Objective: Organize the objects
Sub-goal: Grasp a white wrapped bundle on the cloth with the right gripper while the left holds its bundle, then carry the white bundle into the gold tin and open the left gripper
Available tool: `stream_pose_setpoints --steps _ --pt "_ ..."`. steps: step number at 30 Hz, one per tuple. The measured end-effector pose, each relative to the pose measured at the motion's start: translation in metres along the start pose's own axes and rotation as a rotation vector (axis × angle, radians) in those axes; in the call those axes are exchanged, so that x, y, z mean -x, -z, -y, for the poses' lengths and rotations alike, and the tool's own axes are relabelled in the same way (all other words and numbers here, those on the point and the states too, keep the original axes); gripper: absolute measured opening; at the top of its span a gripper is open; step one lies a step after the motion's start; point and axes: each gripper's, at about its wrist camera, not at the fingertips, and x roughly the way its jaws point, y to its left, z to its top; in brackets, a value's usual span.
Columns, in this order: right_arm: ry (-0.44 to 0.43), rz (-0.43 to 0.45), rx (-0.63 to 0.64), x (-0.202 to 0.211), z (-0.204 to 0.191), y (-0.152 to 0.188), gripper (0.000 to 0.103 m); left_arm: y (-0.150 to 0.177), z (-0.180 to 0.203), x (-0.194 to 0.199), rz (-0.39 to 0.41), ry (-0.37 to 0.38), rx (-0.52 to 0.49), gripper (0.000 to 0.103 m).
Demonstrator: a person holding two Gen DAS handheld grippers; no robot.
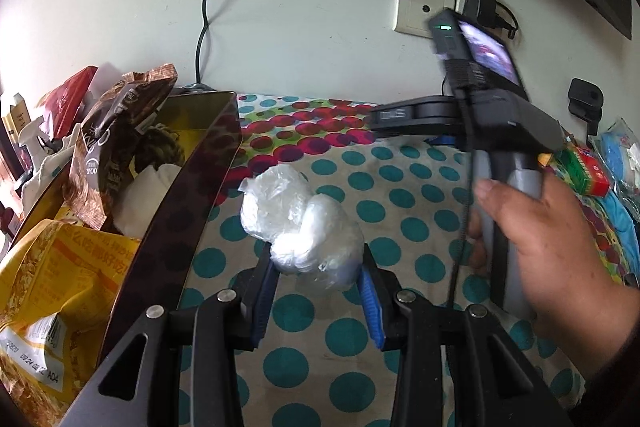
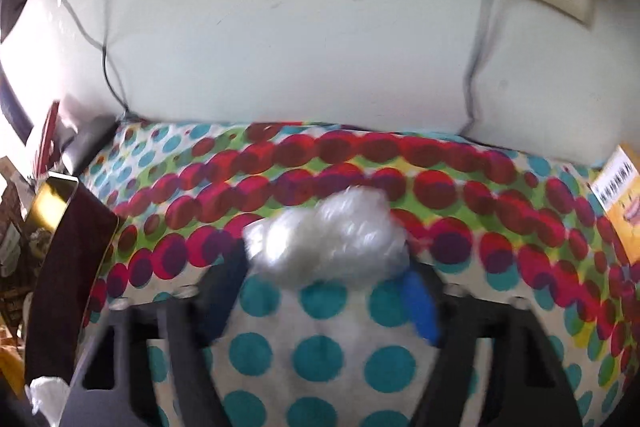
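Observation:
My left gripper (image 1: 318,269) is shut on a crumpled clear plastic bag bundle (image 1: 300,223), held above the dotted tablecloth (image 1: 400,195) just right of a dark storage box (image 1: 200,179). My right gripper (image 2: 326,275) is shut on another crumpled clear plastic bundle (image 2: 328,235), held above the same cloth (image 2: 320,359); this view is blurred. The right gripper's body (image 1: 472,115) and the hand holding it (image 1: 560,219) show at the right of the left wrist view.
The dark box (image 2: 68,251) holds a yellow snack bag (image 1: 52,291), a brown snack bag (image 1: 116,143) and white items. A green-red carton (image 1: 584,171) and blue packets lie at the right. Wall sockets (image 1: 424,7) and cables are behind. An orange box (image 2: 620,199) stands right.

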Motion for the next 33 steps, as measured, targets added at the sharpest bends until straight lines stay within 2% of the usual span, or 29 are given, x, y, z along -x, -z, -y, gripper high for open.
stream_pose_setpoints --steps 4,9,14,19,21,25,28,33 --pt "0.005 0.014 -0.055 0.015 0.024 0.010 0.050 0.001 0.002 0.004 0.017 -0.015 -0.004 0.038" --pt "-0.033 0.049 -0.178 0.058 0.061 0.051 0.049 0.001 0.001 0.010 0.049 -0.032 0.003 0.038" --pt "-0.057 0.061 -0.210 0.090 0.066 0.089 0.049 0.000 -0.003 0.008 0.041 -0.054 0.020 0.038" --pt "-0.078 0.072 -0.247 0.102 0.072 0.104 0.050 -0.006 -0.006 0.029 0.106 -0.077 0.039 0.038" --pt "-0.069 0.067 -0.236 0.102 0.069 0.103 0.051 -0.020 -0.019 0.044 0.135 -0.100 0.088 0.038" --pt "-0.082 0.068 -0.237 0.103 0.070 0.104 0.052 -0.045 -0.053 0.070 0.187 -0.170 0.118 0.039" --pt "-0.095 0.070 -0.243 0.102 0.070 0.104 0.053 -0.051 -0.094 0.073 0.151 -0.230 0.158 0.039" --pt "-0.100 0.072 -0.246 0.103 0.070 0.104 0.053 -0.051 -0.126 0.065 0.092 -0.281 0.173 0.039"
